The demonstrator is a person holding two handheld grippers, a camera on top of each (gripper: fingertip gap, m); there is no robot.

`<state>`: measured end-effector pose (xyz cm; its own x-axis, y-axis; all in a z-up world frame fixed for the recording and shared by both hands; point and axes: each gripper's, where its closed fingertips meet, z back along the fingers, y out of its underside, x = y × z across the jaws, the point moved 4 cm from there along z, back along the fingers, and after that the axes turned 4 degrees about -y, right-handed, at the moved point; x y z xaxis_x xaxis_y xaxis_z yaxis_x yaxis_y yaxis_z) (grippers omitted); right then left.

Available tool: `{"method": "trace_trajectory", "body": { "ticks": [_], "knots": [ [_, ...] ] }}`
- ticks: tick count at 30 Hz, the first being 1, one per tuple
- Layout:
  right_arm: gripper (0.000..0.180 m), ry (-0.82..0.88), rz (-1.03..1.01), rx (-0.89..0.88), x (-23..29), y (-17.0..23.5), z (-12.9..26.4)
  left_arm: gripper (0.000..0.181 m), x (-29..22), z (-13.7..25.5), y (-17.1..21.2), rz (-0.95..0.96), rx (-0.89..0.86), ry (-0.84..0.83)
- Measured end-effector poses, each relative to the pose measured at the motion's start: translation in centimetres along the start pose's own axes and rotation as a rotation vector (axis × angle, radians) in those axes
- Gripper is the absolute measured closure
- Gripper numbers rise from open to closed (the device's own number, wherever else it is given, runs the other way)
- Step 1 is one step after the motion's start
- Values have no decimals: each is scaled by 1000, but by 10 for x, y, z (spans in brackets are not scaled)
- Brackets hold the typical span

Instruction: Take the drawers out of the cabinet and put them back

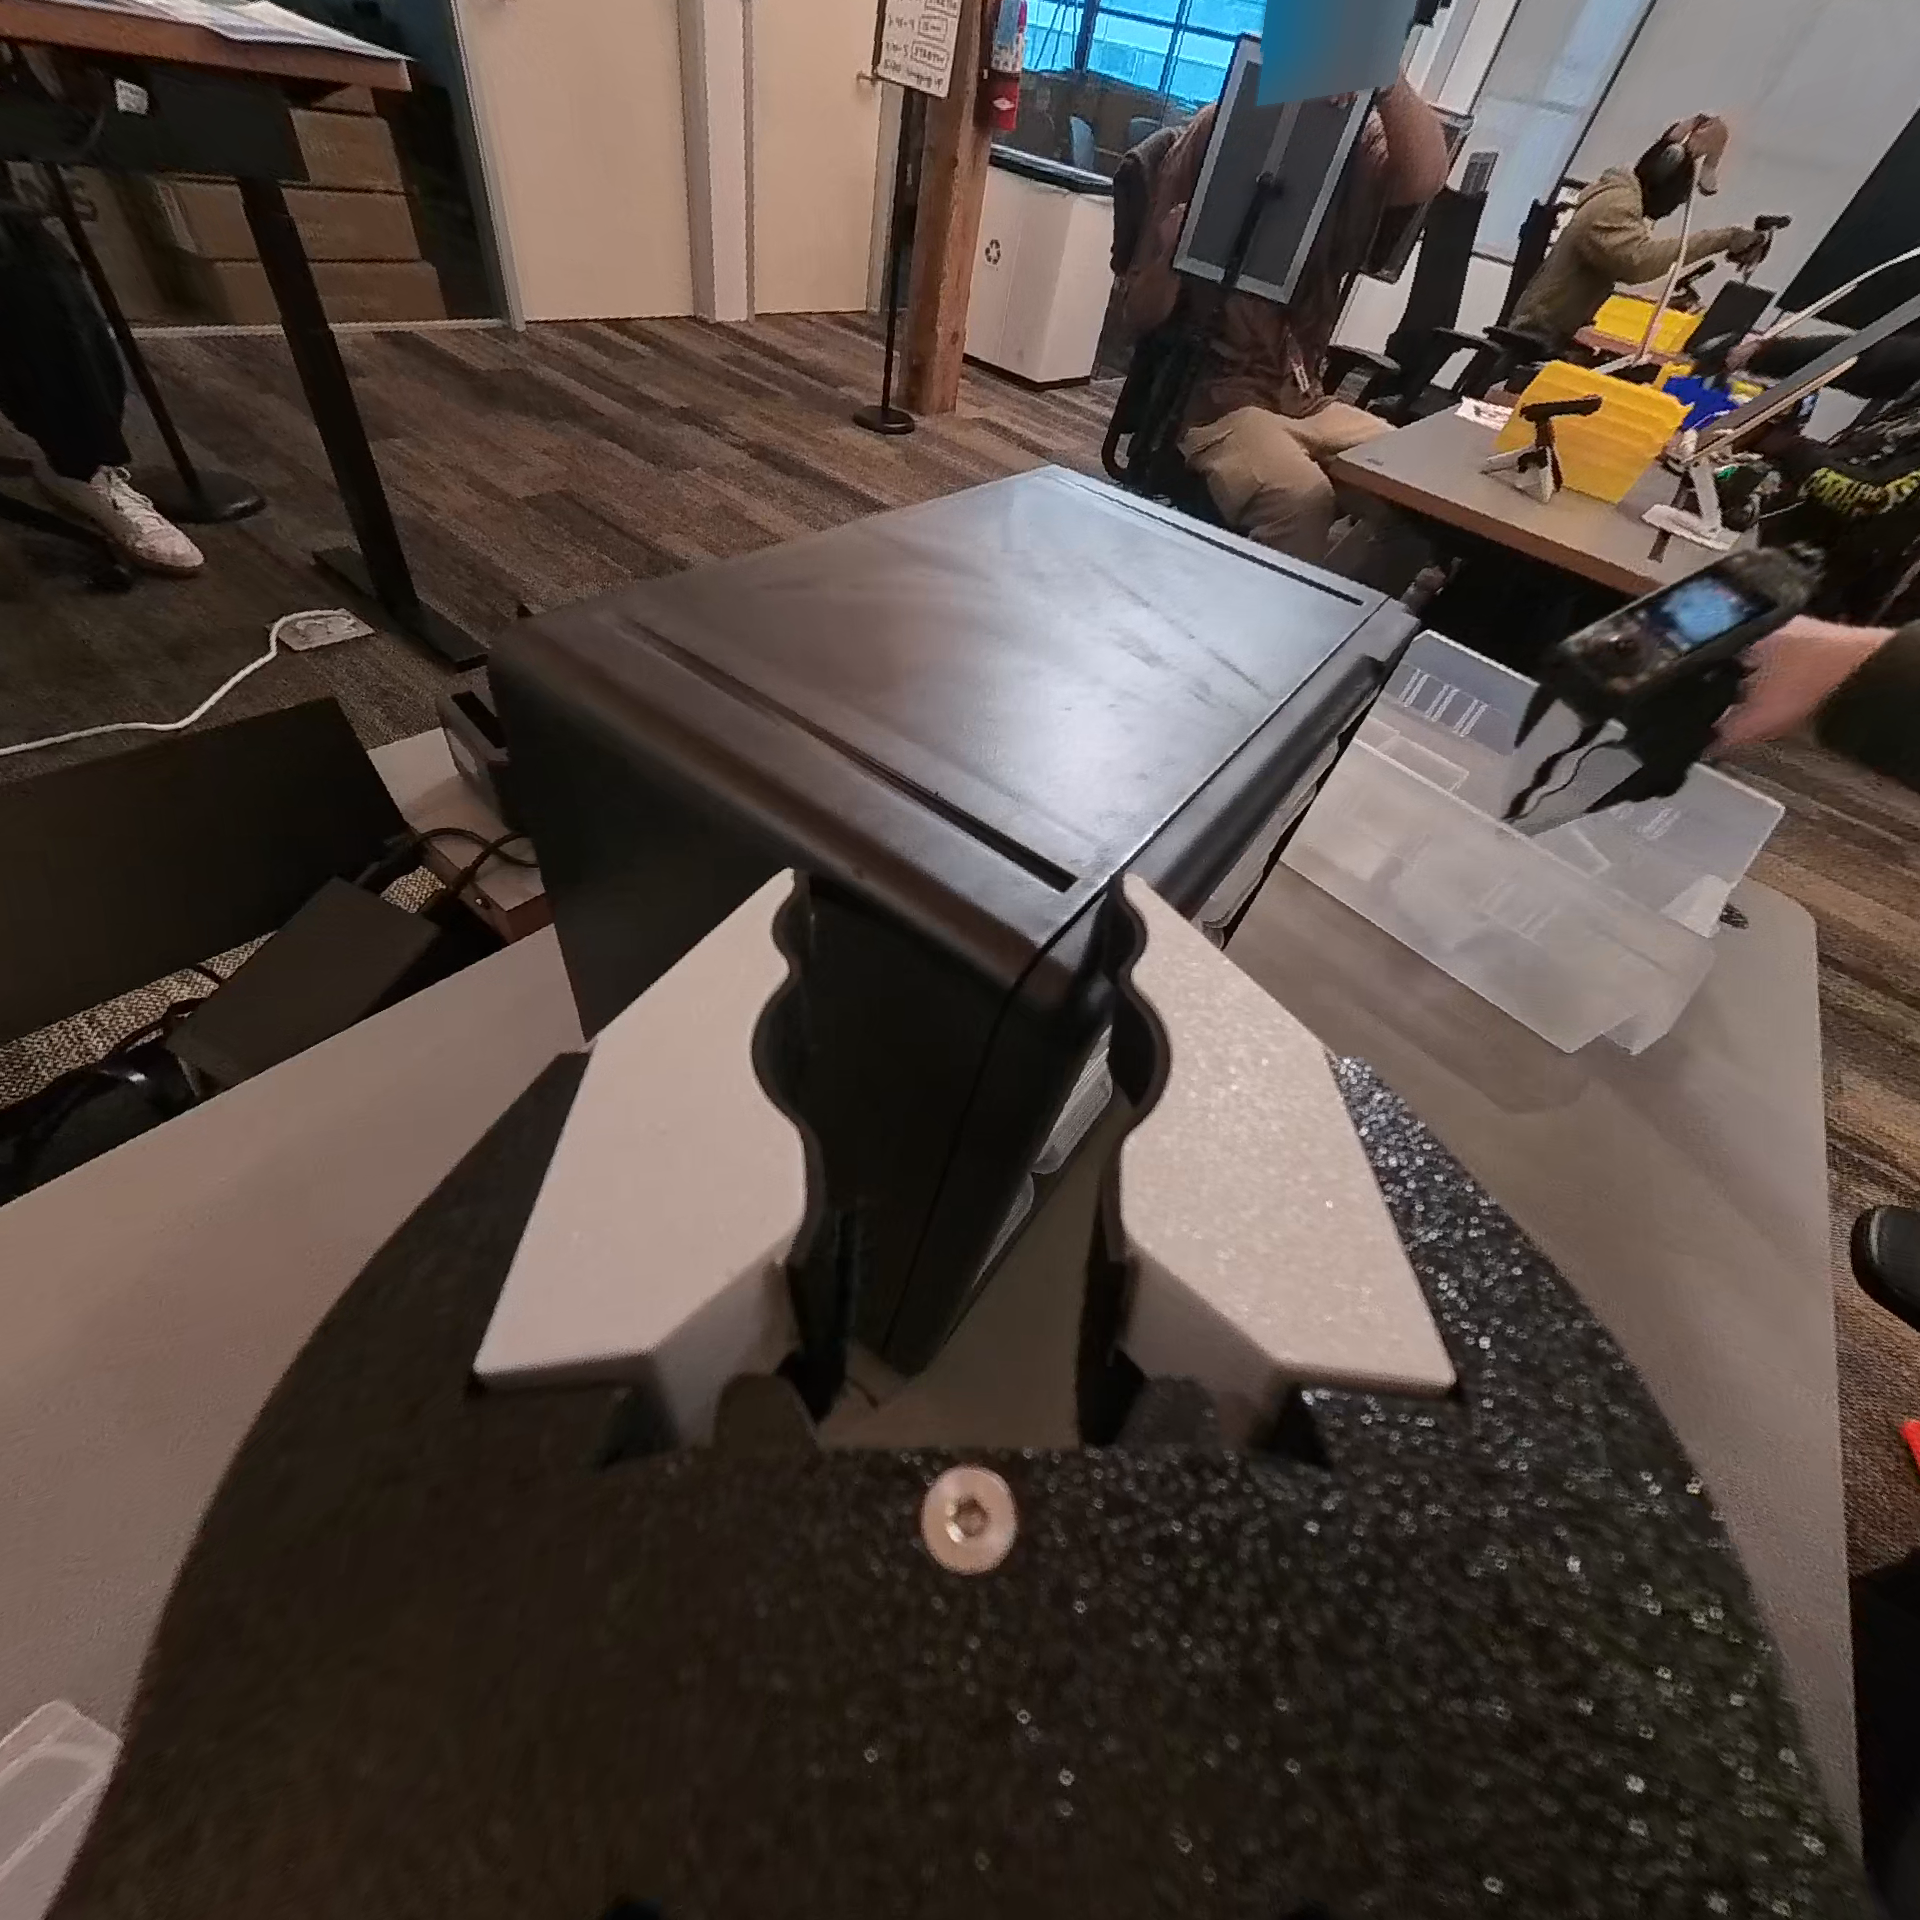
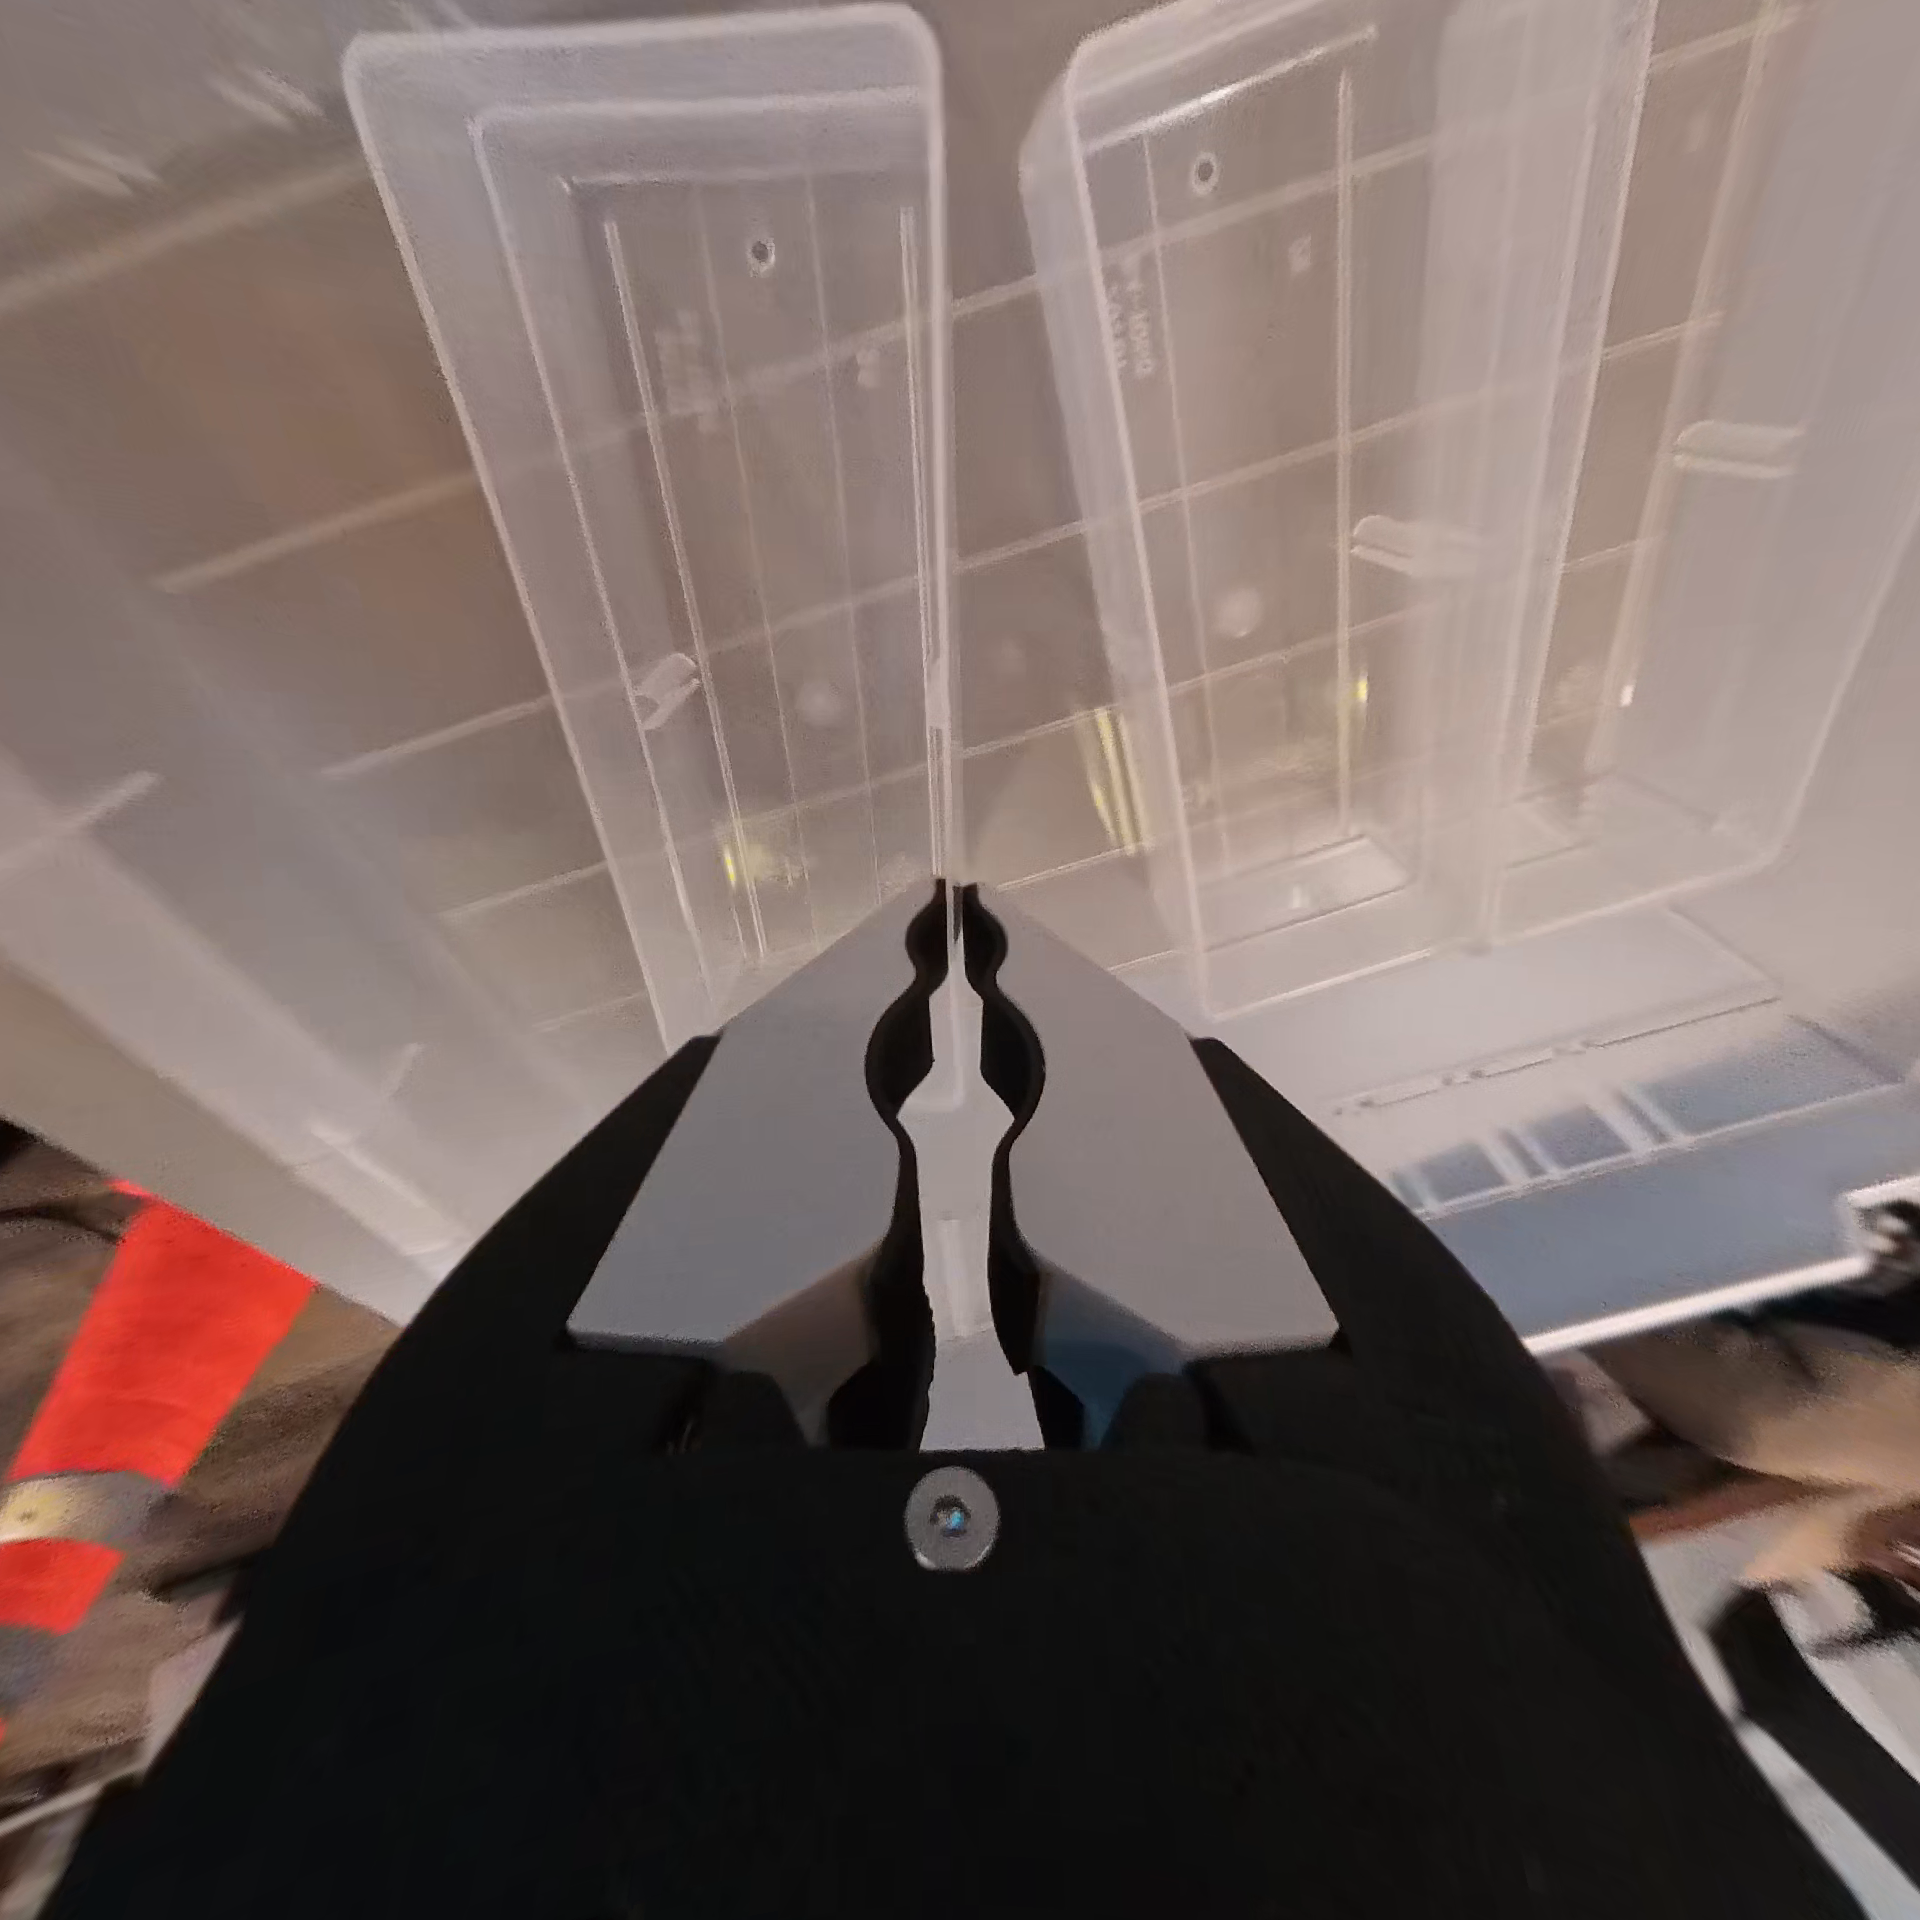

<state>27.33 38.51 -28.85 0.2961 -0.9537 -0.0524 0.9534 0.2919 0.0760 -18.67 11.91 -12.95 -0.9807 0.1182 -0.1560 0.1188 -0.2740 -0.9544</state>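
Note:
The black cabinet (image 1: 966, 665) stands on the grey table (image 1: 208, 1195). My left gripper (image 1: 956, 914) straddles its near top corner, with the corner filling the gap between both fingers. Clear drawer fronts (image 1: 1075, 1112) show in the cabinet's face beside the right finger. My right gripper (image 2: 951, 894) is shut on the thin side wall of a clear plastic drawer (image 2: 727, 416) and holds it over a large clear bin (image 2: 208, 571). A second clear drawer (image 2: 1247, 520) lies in that bin to the right. In the left wrist view the right gripper (image 1: 1558, 800) hovers above the bin (image 1: 1455, 894), to the right of the cabinet.
A small clear box (image 1: 42, 1787) sits at the table's near left corner. Dark cases and cables (image 1: 208, 935) lie left of the table. People sit at desks with yellow bins (image 1: 1590, 426) behind. The table's right edge (image 1: 1818, 1143) is close to the bin.

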Motion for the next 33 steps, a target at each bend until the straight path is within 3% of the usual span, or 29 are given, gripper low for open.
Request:
{"method": "trace_trajectory", "body": {
  "ticks": [5,7,9,11,14,18,22,25,30,33],
  "knots": [
    [177,184,9,37,-26,6,-1,126,0,0,0,1,1,-4],
    [161,195,-55,-19,-27,5,5,126,0,0,0,0,2,-9],
    [150,270,-110,-66,-28,5,22,126,0,0,0,-1,3,-11],
    [149,394,-147,-156,-27,-1,52,126,0,0,0,-1,2,-10],
    [148,598,-217,-384,-19,-31,104,126,0,0,0,-2,0,-8],
    [143,735,-144,-650,27,-120,148,126,0,0,0,-3,-2,-3],
    [147,816,33,-549,58,-190,134,126,0,0,0,-4,-4,2],
    [144,791,122,-636,67,-235,114,126,0,0,0,-5,-4,2],
    [144,1073,256,-601,55,-259,97,126,0,0,0,-5,-6,6],
    [145,1141,333,-562,54,-265,85,126,0,0,0,-5,-6,7]
  ]
}}
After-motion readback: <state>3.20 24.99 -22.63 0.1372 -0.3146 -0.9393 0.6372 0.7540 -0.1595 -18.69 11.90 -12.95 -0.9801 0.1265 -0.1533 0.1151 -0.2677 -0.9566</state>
